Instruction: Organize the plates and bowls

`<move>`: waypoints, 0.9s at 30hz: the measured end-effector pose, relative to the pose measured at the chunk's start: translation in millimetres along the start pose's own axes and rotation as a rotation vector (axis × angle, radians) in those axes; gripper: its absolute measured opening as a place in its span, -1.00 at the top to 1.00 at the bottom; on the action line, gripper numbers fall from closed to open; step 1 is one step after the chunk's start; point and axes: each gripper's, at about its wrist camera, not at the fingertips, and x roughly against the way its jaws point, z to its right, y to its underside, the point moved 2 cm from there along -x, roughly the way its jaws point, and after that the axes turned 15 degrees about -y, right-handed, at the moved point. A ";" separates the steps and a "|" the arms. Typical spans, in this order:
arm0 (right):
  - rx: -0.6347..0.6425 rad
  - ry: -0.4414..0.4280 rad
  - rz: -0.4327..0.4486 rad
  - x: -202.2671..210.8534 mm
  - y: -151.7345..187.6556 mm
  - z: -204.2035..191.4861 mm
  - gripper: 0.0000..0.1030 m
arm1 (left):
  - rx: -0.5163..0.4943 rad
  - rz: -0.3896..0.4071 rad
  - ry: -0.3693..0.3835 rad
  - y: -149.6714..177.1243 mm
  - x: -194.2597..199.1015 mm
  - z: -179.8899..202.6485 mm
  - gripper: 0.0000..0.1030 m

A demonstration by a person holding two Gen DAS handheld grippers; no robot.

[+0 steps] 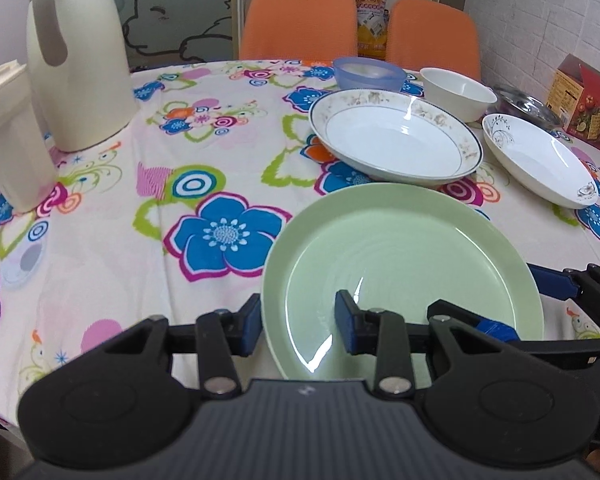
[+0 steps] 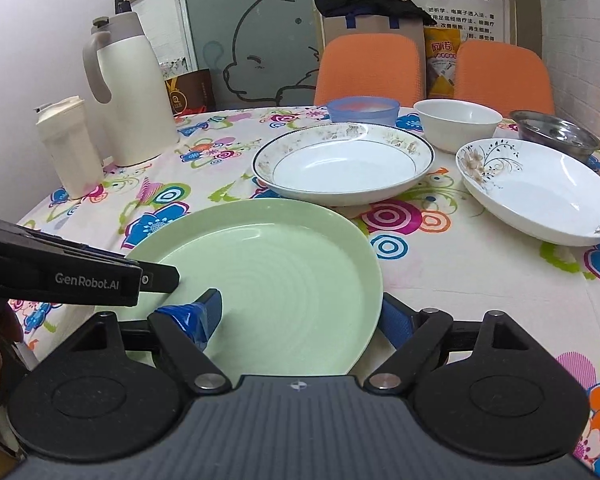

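1. Floral cloth covers the counter (image 1: 112,184).
2. Left tool (image 1: 298,322) straddles the green plate's (image 1: 404,256) left rim, fingers spread.
3. Right tool (image 2: 300,320) straddles its right rim, also spread.
4. Beyond lie 2 white plates (image 2: 340,164) and 3 bowls (image 2: 456,122).

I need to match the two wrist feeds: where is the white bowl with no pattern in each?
Left wrist: white bowl, upper right, behind the gold-rimmed plate.
Right wrist: white bowl, upper right of centre.
Shared landmark: blue bowl just to its left.
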 end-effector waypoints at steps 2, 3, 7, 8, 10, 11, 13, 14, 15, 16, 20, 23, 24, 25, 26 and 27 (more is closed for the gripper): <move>-0.008 -0.006 0.001 0.4 -0.3 2.9 -0.39 | -0.001 0.001 0.005 -1.9 -1.6 0.5 0.34; 0.000 -0.014 0.000 1.0 1.0 3.9 -0.39 | 0.000 0.005 0.014 -1.6 -2.5 0.4 0.35; -0.040 -0.071 0.008 14.1 -3.5 14.7 -0.36 | 0.026 0.012 0.067 -0.4 -2.6 -9.3 -0.43; -0.055 -0.072 0.035 21.0 -7.4 19.3 -0.37 | 0.042 0.019 0.076 -2.2 -1.9 -14.4 -0.41; -0.055 -0.045 0.073 27.2 -24.0 30.1 -0.37 | 0.051 0.044 0.068 -13.5 -0.9 -21.8 -0.41; -0.042 -0.031 0.077 25.1 -33.7 35.3 -0.38 | 0.056 0.062 0.064 -23.3 -1.4 -24.8 -0.43; -0.018 -0.011 0.083 13.7 -54.0 46.9 -0.38 | 0.061 0.100 0.072 -45.4 -5.5 -27.8 -0.52; -0.012 -0.005 0.083 6.6 -64.2 53.3 -0.38 | 0.058 0.117 0.080 -56.3 -9.2 -27.5 -0.66; -0.008 -0.001 0.081 -0.7 -73.2 58.3 -0.38 | 0.054 0.129 0.076 -67.6 -14.6 -26.4 -0.73; -0.004 -0.002 0.078 -9.7 -83.7 65.5 -0.38 | 0.045 0.141 0.070 -77.5 -20.5 -24.6 -0.75; 0.008 0.011 0.023 -50.7 -108.8 86.8 -0.38 | 0.019 0.120 0.085 -109.4 -52.3 -14.4 -0.75; 0.011 0.022 -0.051 -78.4 -112.5 96.3 -0.41 | 0.027 0.059 0.097 -124.9 -78.5 -9.5 -0.75; 0.024 0.032 -0.063 -83.6 -112.0 96.9 -0.41 | 0.026 0.054 0.098 -127.5 -83.8 -8.6 -0.75; 0.035 0.037 -0.079 -87.9 -111.8 97.6 -0.42 | 0.024 0.053 0.098 -128.9 -87.5 -8.1 -0.75; 0.033 0.040 -0.090 -90.7 -111.2 98.5 -0.42 | 0.019 0.053 0.100 -130.3 -90.3 -7.4 -0.75; 0.026 0.042 -0.091 -92.8 -110.4 98.8 -0.42 | 0.014 0.055 0.103 -131.1 -93.6 -7.0 -0.75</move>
